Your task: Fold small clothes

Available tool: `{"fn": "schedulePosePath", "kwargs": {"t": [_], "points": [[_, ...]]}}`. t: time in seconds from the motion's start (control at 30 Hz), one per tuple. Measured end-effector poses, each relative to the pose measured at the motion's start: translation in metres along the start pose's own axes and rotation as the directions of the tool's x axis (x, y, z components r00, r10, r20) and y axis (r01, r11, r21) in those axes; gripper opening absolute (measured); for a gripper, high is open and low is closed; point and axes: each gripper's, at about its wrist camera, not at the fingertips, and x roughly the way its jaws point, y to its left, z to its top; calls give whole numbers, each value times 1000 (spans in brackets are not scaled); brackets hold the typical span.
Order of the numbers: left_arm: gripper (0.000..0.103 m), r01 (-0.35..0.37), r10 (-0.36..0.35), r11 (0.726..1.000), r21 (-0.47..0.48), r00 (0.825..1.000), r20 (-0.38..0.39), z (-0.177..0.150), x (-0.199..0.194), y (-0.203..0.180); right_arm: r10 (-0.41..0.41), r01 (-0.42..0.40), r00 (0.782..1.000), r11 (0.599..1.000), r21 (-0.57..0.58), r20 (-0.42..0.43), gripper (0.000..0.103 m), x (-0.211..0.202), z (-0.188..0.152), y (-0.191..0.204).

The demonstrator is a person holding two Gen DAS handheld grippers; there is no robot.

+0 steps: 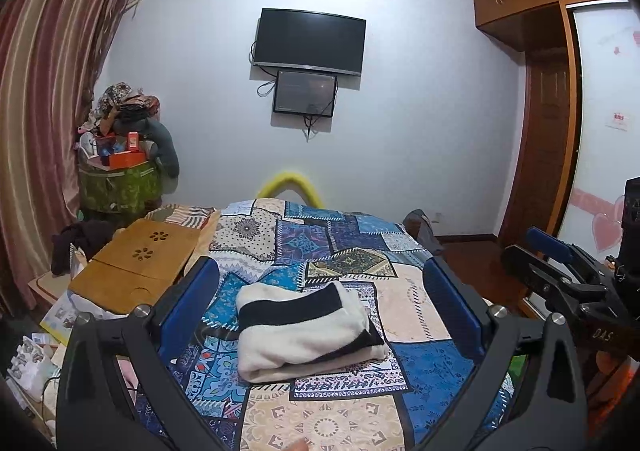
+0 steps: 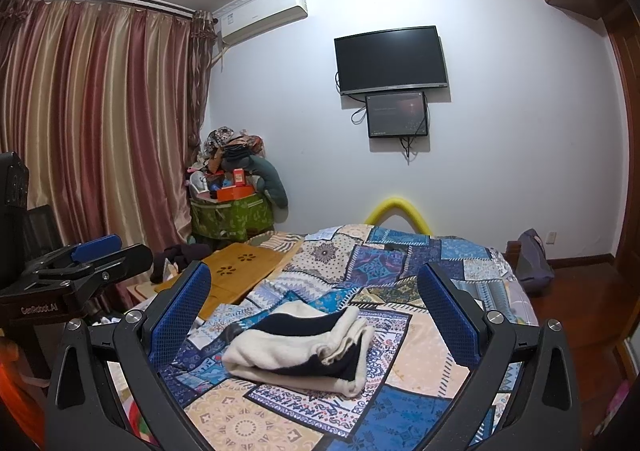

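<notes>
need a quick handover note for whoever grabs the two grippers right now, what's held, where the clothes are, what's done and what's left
Left gripper: open, empty, held above the bed and aimed at the garment.
Right gripper: open, empty, held likewise; neither touches the cloth.
Garment: one cream and black piece lies on the patchwork bedspread, folded into a compact bundle with layered edges showing at its right end in the right wrist view.
Done: this piece looks folded and released.
Left: probably only a tidy-up or moving it aside. No other loose small clothes show on the bed; the heap on the green hamper in the corner may or may not be part of the job.
</notes>
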Motion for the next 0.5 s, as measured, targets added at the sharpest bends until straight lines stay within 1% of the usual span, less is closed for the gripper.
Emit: {"fn": "schedulePosePath", "kwargs": {"t": [0.5], "points": [[103,-4,4,1000,1,1000,-14,-1,4,-1,-5,5,1000,1000,0,-11,102,3,-2,2]]}}
